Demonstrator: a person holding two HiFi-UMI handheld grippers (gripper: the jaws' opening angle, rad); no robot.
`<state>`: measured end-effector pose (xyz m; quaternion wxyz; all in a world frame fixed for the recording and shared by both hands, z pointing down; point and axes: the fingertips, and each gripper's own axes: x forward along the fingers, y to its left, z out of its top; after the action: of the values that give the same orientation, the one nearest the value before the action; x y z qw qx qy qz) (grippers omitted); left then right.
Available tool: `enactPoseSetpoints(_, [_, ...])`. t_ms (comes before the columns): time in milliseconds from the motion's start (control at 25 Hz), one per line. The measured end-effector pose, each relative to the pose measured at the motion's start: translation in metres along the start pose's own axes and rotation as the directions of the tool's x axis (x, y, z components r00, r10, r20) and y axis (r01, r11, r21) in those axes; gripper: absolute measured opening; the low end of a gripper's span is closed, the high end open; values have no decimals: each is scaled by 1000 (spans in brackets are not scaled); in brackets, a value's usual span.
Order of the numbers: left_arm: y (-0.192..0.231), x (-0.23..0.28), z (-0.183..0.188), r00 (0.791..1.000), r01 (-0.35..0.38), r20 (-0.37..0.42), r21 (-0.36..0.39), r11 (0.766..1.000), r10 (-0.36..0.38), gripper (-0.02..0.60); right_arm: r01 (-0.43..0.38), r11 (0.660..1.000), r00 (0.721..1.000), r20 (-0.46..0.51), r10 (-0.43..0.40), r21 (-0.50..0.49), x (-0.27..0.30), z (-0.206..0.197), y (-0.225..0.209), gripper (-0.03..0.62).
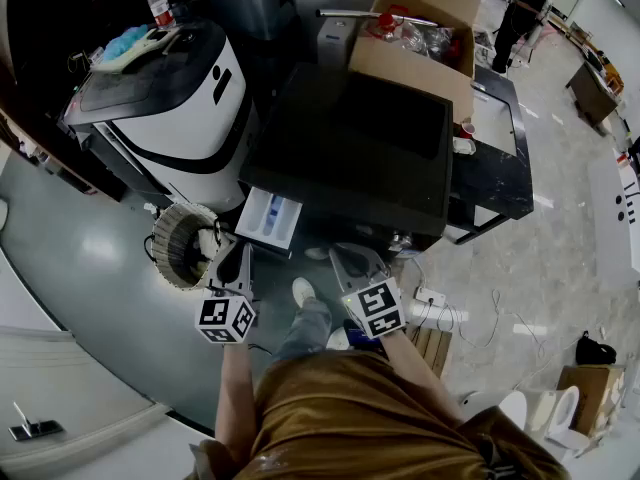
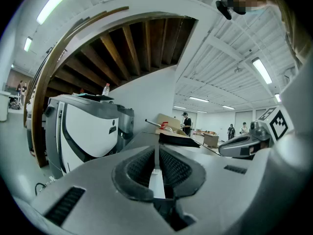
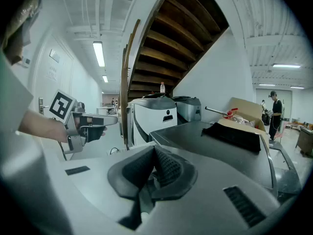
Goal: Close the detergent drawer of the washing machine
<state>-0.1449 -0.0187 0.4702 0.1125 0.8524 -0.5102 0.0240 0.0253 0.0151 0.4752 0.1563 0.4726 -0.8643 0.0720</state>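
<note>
The washing machine (image 1: 350, 143) has a black top, and its white detergent drawer (image 1: 268, 218) stands pulled out from the front left corner. My left gripper (image 1: 238, 256) hovers just in front of the drawer's near edge with its jaws shut and nothing between them. My right gripper (image 1: 347, 260) is held to the right, in front of the machine, also shut and empty. In the left gripper view the gripper (image 2: 156, 155) points over the machine's top. In the right gripper view the gripper (image 3: 155, 156) does the same, and the left gripper (image 3: 100, 122) shows beside it.
A white and black machine (image 1: 175, 103) with a bottle (image 1: 158, 3) on it stands left of the washer. A wicker basket (image 1: 185, 243) sits on the floor by the drawer. A cardboard box (image 1: 425, 28) rests behind the washer. A power strip (image 1: 430, 296) and cables lie at the right.
</note>
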Motion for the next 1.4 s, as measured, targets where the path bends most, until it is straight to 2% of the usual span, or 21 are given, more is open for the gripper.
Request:
enactPoseSetpoints(480, [2,-1,-12,1000,7,-17,-11,1000,-7,44,-15,1000,1000,-7,16,17,2,-7,0,12])
enactPoseSetpoints(560, [4,-1,-18,999,16,-28,-14,1000,-17,70,-20,1000,1000,-17,21,21,4,-11,0,12])
enactPoseSetpoints(640, [7,-1,-26,999,21,-43,-25,999,-22,149,-28,999,999,-33,28,22,6,-16,2,12])
enactPoseSetpoints(680, [8,-1,-30,998,23,-51,-32,999,-24,166,-30,999,999,-39,30,22,6,-19,1,12])
enactPoseSetpoints(1120, [22,2,-79,988,37,-146,-64,997,-46,207,-53,998,992,-114,56,34,17,-44,-1,12])
enactPoseSetpoints(1400, [34,8,-102,978,49,-202,-36,998,-55,215,-68,997,985,-155,73,38,31,-54,-5,12])
